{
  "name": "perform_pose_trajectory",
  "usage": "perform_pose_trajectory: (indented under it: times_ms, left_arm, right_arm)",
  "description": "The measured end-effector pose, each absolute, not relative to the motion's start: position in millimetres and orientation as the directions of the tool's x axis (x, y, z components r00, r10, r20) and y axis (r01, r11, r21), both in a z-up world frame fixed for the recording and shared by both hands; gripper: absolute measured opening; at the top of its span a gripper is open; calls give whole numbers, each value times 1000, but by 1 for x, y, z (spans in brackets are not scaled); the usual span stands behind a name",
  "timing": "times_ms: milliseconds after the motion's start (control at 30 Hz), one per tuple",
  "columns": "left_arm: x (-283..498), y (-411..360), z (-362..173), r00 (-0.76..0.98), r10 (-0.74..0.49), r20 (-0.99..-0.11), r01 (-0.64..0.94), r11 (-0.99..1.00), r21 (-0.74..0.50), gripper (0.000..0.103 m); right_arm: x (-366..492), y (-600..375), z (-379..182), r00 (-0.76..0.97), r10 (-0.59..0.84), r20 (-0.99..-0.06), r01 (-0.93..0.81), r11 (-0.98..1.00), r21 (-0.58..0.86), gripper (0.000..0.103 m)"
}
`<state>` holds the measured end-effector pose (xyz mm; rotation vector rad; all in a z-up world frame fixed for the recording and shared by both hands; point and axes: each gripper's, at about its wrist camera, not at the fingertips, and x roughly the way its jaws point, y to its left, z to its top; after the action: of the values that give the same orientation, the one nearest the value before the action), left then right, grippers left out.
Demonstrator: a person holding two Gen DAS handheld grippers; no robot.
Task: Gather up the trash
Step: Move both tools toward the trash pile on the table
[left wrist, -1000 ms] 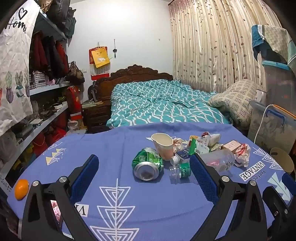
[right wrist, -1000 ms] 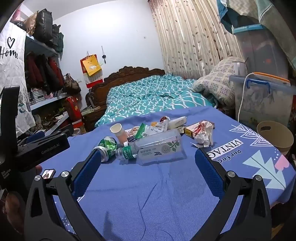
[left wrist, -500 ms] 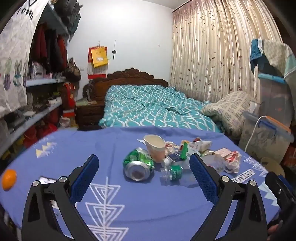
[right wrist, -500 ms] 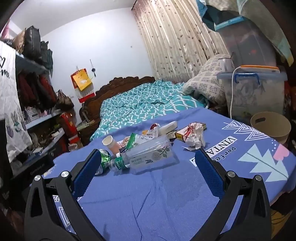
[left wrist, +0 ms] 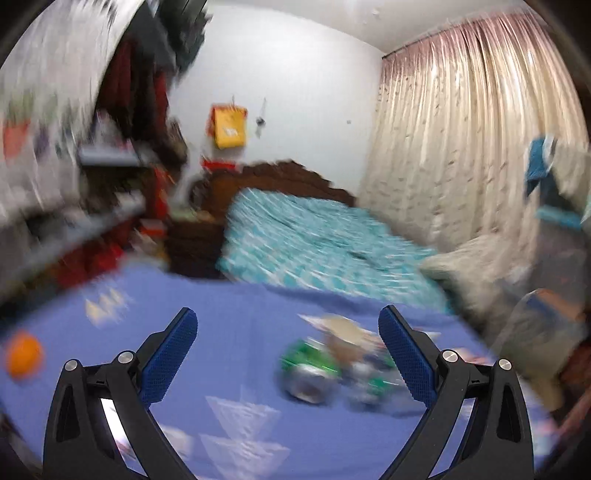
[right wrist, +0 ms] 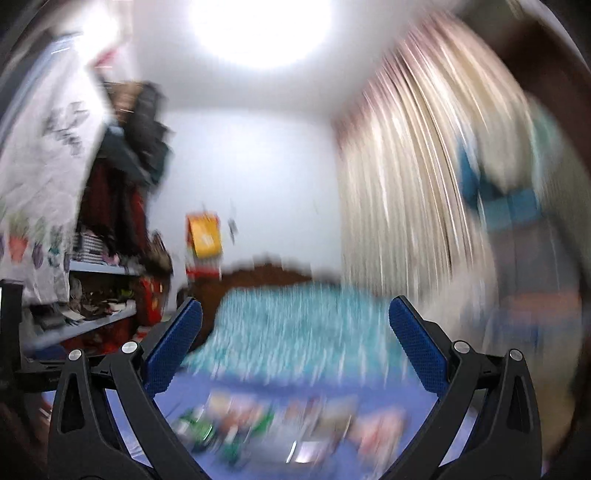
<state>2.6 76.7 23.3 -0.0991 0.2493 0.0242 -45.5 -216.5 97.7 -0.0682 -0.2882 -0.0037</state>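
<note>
Both views are smeared by motion. A pile of trash lies on the blue tablecloth (left wrist: 236, 332): a crushed green can (left wrist: 308, 373), a paper cup (left wrist: 341, 334) behind it and a blurred bottle (left wrist: 373, 389). My left gripper (left wrist: 287, 326) is open and empty, raised short of the pile. In the right wrist view the same trash pile (right wrist: 266, 424) is a blur low in the frame. My right gripper (right wrist: 295, 317) is open and empty, tilted up toward the bed and ceiling.
An orange (left wrist: 24, 356) sits at the table's left edge. Behind the table stand a bed with a teal cover (left wrist: 314, 243), cluttered shelves (left wrist: 92, 221) on the left and curtains (left wrist: 461, 147) on the right. A ceiling lamp (right wrist: 260, 29) glares overhead.
Both cameras swung upward fast, blurring the views. The trash pile dropped lower in each frame, most in the right wrist view. Both grippers stayed open and empty.
</note>
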Motion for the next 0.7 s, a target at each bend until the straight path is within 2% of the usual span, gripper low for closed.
perform_pose_trajectory:
  times_ms: [67,133,200,233,300,333,400,467,567,700]
  left_arm:
    - [5,88,39,970,126,-207,-134,991,-27,94]
    - [2,102,54,968,202,-151,-208,978,-25,94]
    - [-4,120,70,950,300,-89,-304,952,-37,94]
    - [-5,127,74,942,328,-75,-332,942,-47,94]
    - [-5,143,79,924,373,-79,-380,920,-100,94]
    - [-4,145,77,926,366,-90,-375,920,-117,94]
    - [9,137,69,946,292,-141,-309,944,-116,94]
    - [24,114,56,961,202,-191,-218,974,-65,94]
    - [48,67,32,964,33,-264,-32,999,8,94]
    - [68,3,-11,917,-133,-375,178,980,89,94]
  right_arm:
    - [-48,-196,121,904,32,427,85,964,-251,100]
    - [-42,-184,139,848,38,528,191,908,-372,100]
    - [-31,-182,157,837,26,547,240,881,-408,99]
    - [-20,-188,166,859,18,512,222,888,-402,97]
    - [7,-207,173,917,-13,400,170,918,-359,80]
    - [22,-217,169,944,-27,327,143,931,-336,75]
    - [63,-245,146,990,-44,133,80,959,-274,55]
    - [99,-270,110,995,-40,-92,24,985,-174,45]
    - [128,-305,37,948,23,-316,-26,1000,-5,43]
    - [154,-317,-25,857,147,-494,-84,985,148,44]
